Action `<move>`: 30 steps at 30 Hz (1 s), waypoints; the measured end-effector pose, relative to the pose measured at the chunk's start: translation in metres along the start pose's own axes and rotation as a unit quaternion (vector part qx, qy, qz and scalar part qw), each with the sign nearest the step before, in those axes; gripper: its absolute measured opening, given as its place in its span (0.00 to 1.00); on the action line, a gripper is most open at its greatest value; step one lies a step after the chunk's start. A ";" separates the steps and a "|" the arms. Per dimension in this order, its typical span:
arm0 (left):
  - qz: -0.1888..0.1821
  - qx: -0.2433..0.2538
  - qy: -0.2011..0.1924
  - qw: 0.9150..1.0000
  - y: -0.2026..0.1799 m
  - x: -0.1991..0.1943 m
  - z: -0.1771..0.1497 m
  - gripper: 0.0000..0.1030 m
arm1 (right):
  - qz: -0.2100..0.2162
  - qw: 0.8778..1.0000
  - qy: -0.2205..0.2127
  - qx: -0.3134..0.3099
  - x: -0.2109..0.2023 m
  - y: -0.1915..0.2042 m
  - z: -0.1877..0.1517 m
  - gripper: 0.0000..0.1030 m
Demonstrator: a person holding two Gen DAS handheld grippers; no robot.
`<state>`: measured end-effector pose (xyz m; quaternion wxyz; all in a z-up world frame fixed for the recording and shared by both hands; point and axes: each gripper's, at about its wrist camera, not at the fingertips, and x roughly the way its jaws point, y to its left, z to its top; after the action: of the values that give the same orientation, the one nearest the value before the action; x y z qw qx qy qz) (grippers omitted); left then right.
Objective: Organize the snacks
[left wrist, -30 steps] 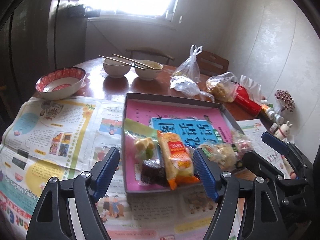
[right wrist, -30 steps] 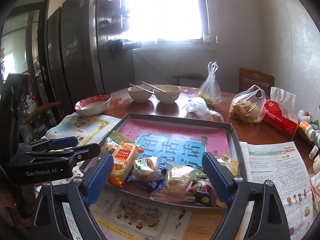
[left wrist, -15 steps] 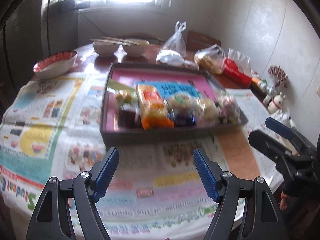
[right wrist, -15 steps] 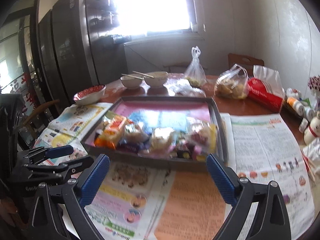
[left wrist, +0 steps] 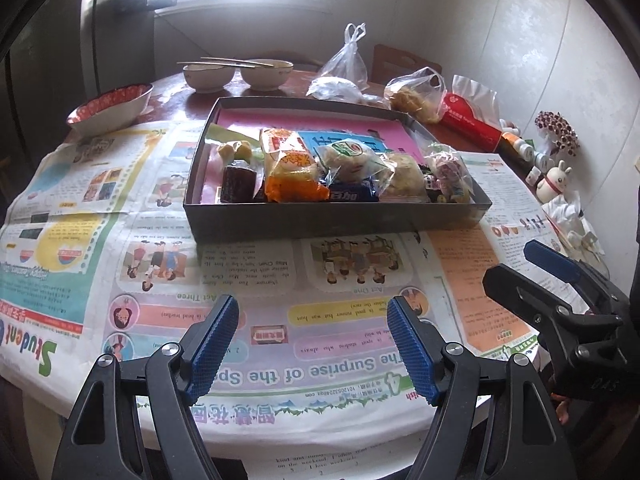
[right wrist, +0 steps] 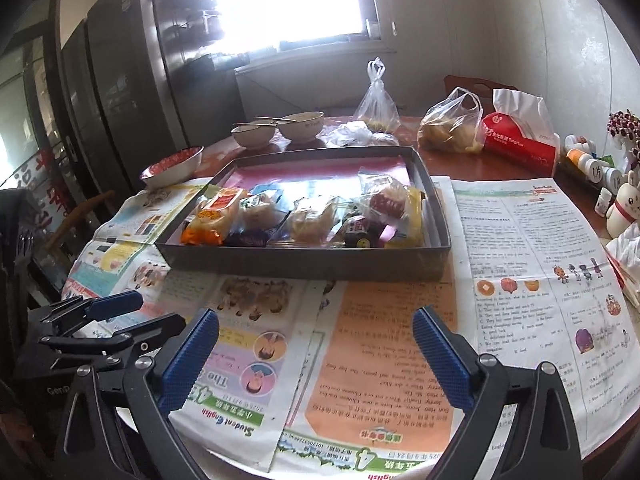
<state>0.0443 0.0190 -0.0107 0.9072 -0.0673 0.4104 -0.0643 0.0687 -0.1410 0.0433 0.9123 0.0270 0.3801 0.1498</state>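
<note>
Left gripper (left wrist: 310, 344): angled down at the newspaper (left wrist: 256, 264), on the near side of the tray (left wrist: 332, 220); jaws apart, holding nothing.
Right gripper (right wrist: 316, 354): same tilt, near side of the tray; jaws have just been opening, now wide, nothing between them.
Snacks (left wrist: 340, 168): wrapped packets in a row along the tray's near wall.
Left view only: rabbit figurine (left wrist: 554, 182) whole, right of the tray.
Right view only: dark cabinets (right wrist: 120, 80) left of the tray.
Writing: "Student" and "The Surprise of the" on the newspaper.
</note>
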 end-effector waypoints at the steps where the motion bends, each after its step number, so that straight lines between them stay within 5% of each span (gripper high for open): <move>1: 0.002 -0.001 0.000 1.000 0.000 -0.001 0.000 0.76 | -0.001 1.000 -0.001 -0.001 0.000 0.000 0.000 0.95; 30: 0.011 0.011 -0.006 1.000 -0.003 -0.011 -0.006 0.76 | -0.010 1.000 -0.002 -0.008 -0.007 0.006 -0.003 0.95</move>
<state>0.0323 0.0174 -0.0062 0.9111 -0.0528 0.4045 -0.0581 0.0599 -0.1378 0.0469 0.9149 0.0159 0.3768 0.1440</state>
